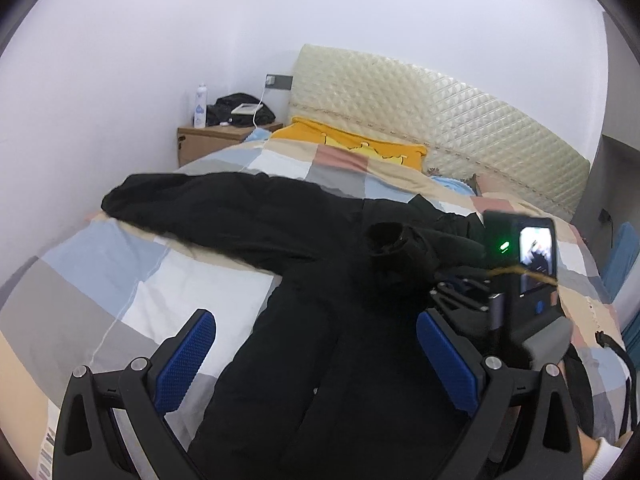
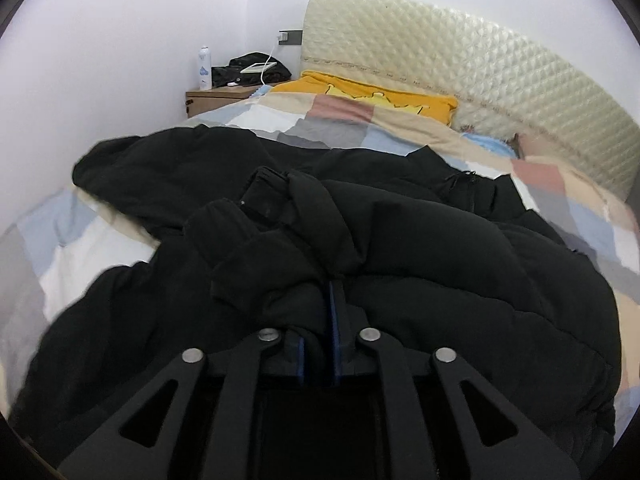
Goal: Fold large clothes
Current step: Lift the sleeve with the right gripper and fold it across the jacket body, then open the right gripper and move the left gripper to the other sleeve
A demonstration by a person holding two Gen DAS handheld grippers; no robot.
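Coat (image 1: 320, 340) on bed (image 1: 120, 280); right tool (image 2: 320, 304) pinching fold, left tool (image 1: 316, 360) spread.

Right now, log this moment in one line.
left gripper: open, above black coat | right gripper: shut on coat fabric | checkered bedspread

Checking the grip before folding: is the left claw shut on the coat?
No, the left claw is wide open above the black coat, holding nothing.
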